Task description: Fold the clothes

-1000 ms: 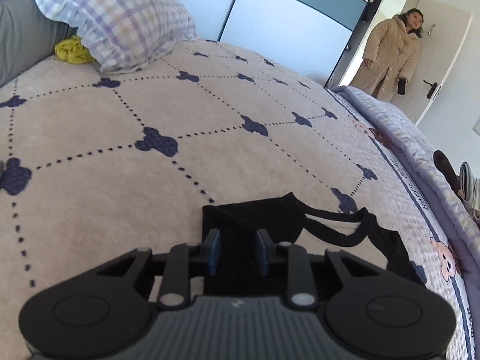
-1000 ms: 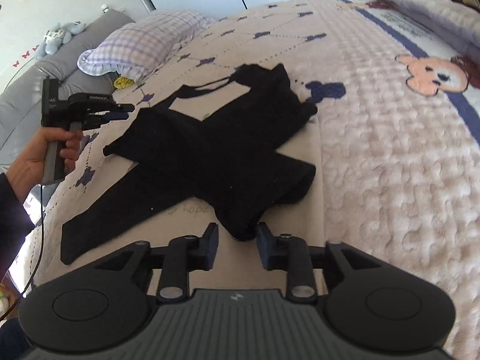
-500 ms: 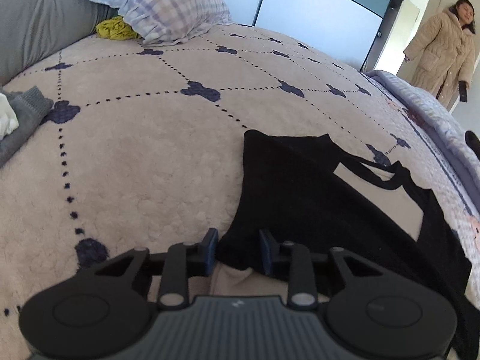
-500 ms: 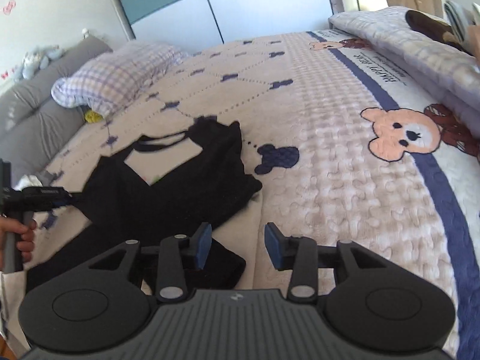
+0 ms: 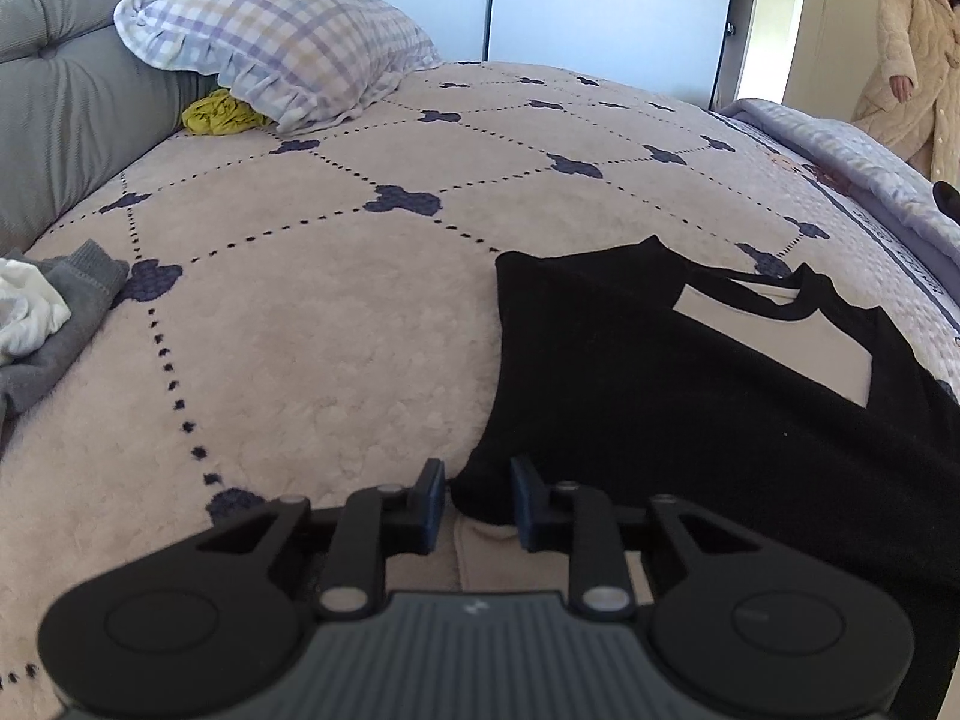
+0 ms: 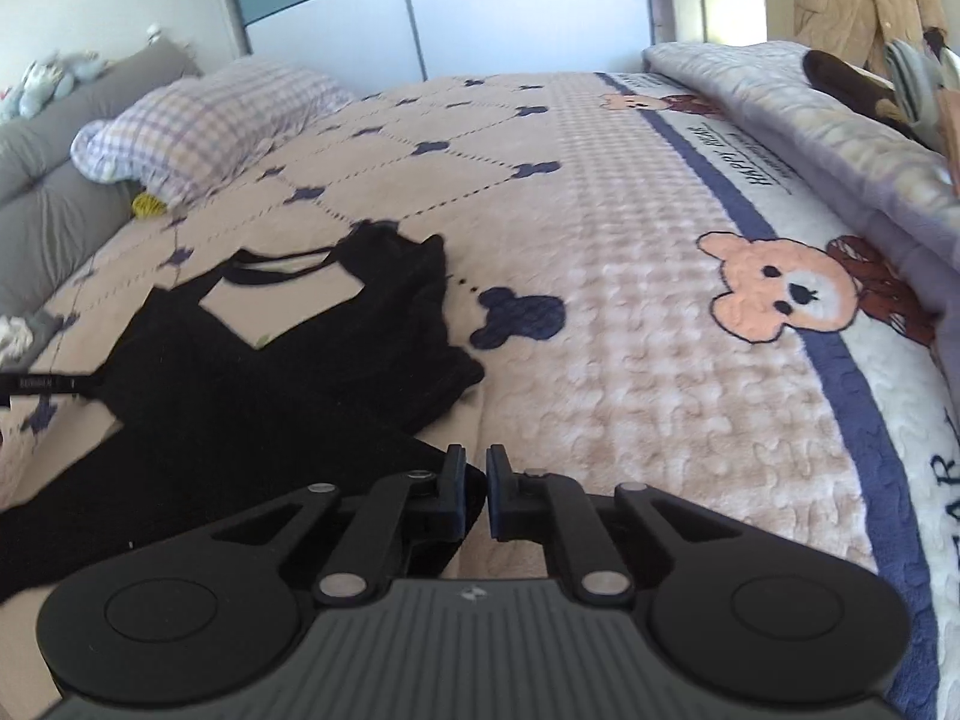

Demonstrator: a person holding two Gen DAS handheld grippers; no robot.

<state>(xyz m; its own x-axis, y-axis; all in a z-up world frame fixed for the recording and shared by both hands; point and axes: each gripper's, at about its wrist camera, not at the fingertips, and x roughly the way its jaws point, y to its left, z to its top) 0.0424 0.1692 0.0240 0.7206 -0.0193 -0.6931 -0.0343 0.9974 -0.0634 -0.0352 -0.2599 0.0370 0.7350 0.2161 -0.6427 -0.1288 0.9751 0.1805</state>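
A black garment lies spread on the beige bedspread, its neck opening toward the far side. In the left wrist view my left gripper sits low at the garment's near left corner. That corner lies between the fingers, with a slit of space at the left pad. In the right wrist view the same black garment fills the left half. My right gripper is shut on its near right edge, where dark cloth shows in the thin gap. The left gripper pokes in at the far left edge.
A checked pillow and a yellow cloth lie by the grey headboard. Grey and white clothes sit at the left. A folded quilt runs along the right. A person in a beige robe stands in the doorway.
My right gripper's jaws have closed onto the garment's edge. My left gripper came down and forward to the garment's corner, then held still.
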